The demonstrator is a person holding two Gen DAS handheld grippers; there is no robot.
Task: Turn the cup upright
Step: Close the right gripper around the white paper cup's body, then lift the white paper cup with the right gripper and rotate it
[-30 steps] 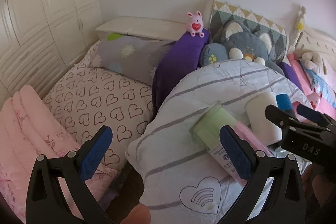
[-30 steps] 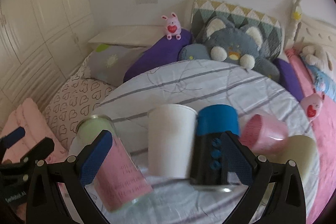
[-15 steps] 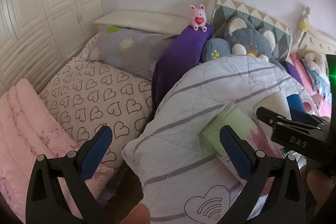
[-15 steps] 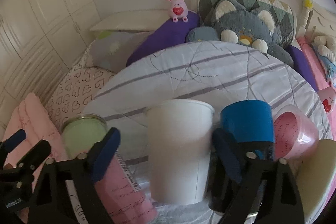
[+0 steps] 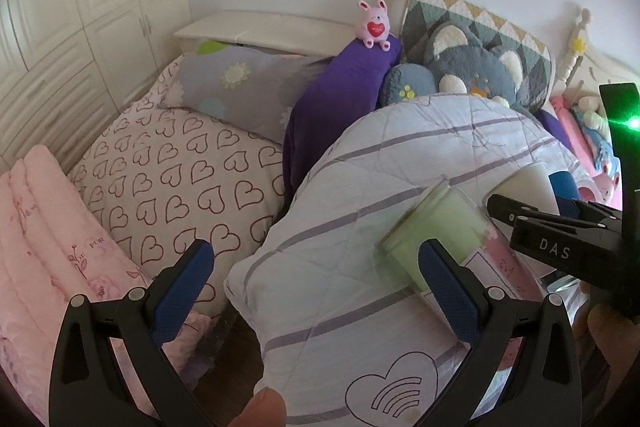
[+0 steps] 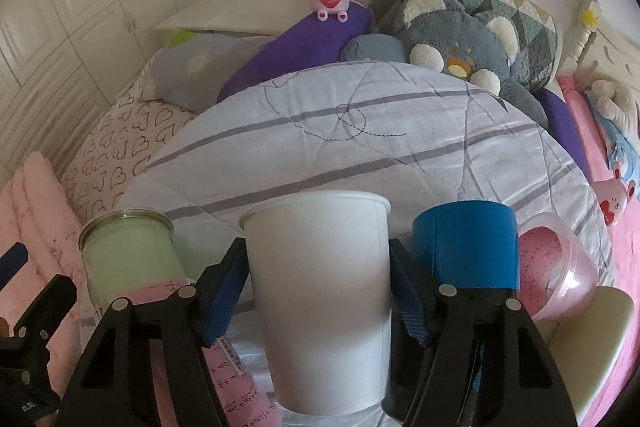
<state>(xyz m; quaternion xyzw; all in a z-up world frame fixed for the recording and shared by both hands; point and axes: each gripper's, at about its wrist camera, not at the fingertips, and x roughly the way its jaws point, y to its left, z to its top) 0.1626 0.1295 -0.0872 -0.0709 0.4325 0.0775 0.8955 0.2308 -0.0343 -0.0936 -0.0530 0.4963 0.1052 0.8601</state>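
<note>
A white paper cup [image 6: 320, 303] stands rim up on the striped quilt [image 6: 360, 135], and my right gripper [image 6: 318, 291] is shut on its sides, both blue pads against the wall. The cup's rim also shows in the left wrist view [image 5: 528, 183]. My left gripper [image 5: 316, 291] is open and empty, over the quilt's left edge. The right gripper's black frame [image 5: 560, 239] shows at the right of the left wrist view.
Beside the white cup stand a clear green-and-pink cup [image 6: 132, 267], a blue cup [image 6: 468, 247], a pink clear cup [image 6: 560, 275] tilted on its side and a cream cup [image 6: 592, 339]. Pillows and a grey plush [image 6: 460, 31] lie behind. A heart-print sheet [image 5: 168, 171] lies left.
My right gripper moved forward around the white cup and closed on it; the cup now looms larger. The left gripper stayed open and drifted slightly.
</note>
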